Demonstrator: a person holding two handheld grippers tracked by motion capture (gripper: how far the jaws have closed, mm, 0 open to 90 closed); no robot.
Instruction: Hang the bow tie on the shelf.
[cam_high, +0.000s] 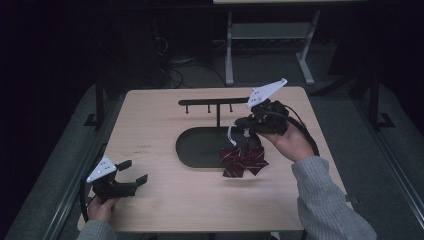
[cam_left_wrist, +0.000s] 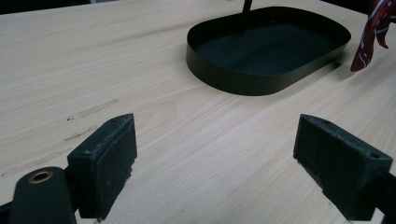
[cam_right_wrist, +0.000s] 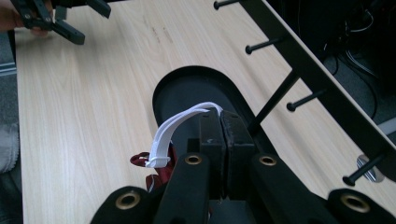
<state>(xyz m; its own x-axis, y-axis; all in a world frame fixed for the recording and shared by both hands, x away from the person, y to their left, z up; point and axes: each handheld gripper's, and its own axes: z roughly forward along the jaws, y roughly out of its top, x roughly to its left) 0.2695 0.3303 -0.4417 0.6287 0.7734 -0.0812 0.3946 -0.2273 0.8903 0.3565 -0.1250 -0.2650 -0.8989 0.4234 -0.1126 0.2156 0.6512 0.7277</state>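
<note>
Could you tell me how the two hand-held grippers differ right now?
The left hand-held gripper has its jaws wide apart and holds nothing; the right hand-held gripper is shut on the white strap of a red bow. The left sits low near the table's front edge; the right is raised beside the hanger stand.

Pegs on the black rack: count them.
4 in the right gripper view, along the rack's bar: top, next, third, nearest. More may lie out of frame.

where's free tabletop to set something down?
Bare wood left of the black tray, out to the left gripper, and along the near edge. Crowded right of centre: red bow, right gripper, peg rack.
</note>
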